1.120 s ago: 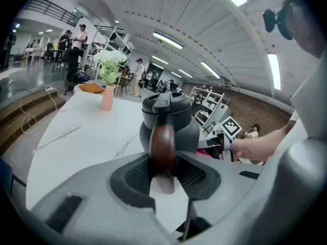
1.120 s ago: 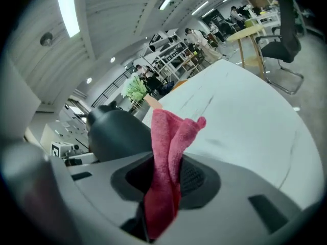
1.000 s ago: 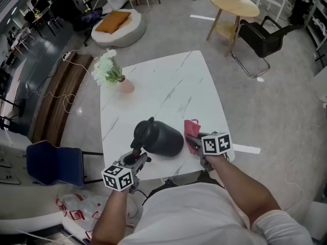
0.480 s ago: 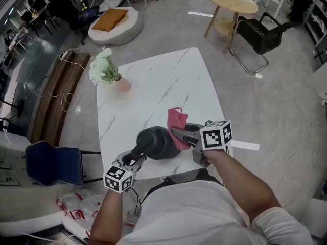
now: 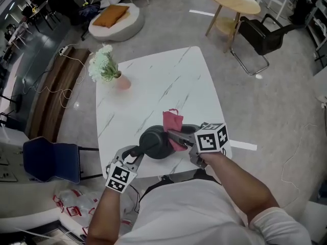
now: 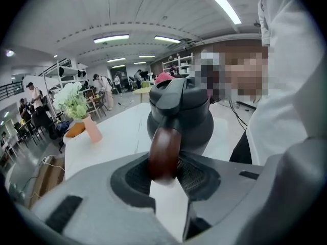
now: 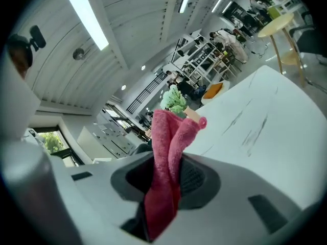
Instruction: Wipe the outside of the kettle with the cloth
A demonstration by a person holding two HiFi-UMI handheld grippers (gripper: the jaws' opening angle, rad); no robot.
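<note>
The black kettle (image 5: 155, 143) sat at the near edge of the white marble table (image 5: 168, 80), right in front of the person. The left gripper (image 5: 137, 155) came in from the lower left, and its jaws were clamped on the kettle's brown handle (image 6: 164, 153). The left gripper view showed it plainly: the handle was pinched between the two pads, with the dark body and lid rising just beyond. Over on the other side, the right gripper (image 5: 174, 135) had its jaws closed on the pink cloth (image 5: 172, 123). A folded bunch of the cloth stood up out of the grip. From the head view, the cloth was up against the kettle's right flank and upper part, though whether it really pressed on the surface could not be made out. Both forearms reached in from the bottom of the frame. Well apart, at the table's far left corner, a pink vase (image 5: 122, 82) with pale green flowers (image 5: 102, 67) stood upright.
</note>
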